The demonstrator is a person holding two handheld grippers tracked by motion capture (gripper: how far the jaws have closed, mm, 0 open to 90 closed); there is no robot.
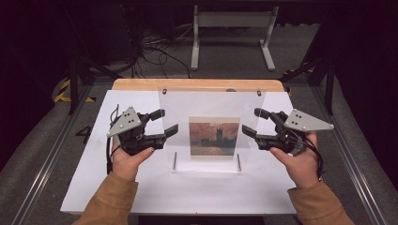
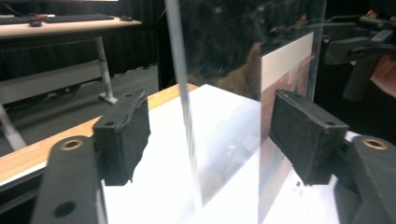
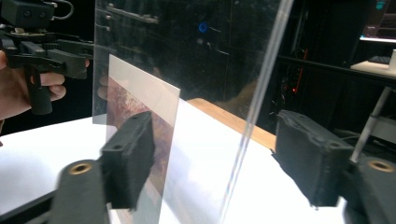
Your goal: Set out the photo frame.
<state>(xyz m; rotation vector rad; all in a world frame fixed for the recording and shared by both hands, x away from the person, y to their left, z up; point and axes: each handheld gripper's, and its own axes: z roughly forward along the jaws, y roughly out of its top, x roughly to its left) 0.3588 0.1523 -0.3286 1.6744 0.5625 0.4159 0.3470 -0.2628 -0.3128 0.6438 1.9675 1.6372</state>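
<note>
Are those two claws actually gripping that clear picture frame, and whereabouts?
No. The clear frame stands free; the left gripper and right gripper straddle its side edges, jaws open, pads off it.

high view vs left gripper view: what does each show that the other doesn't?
High view alone: both forearms in tan sleeves, the picture's face with a building at sunset, and two metal pins at the frame's foot. Left gripper view alone: a desk with keyboard, and the acrylic frame's edge standing between the left gripper's open pads, untouched. Both: frame, picture, white tabletop, right gripper.
</note>
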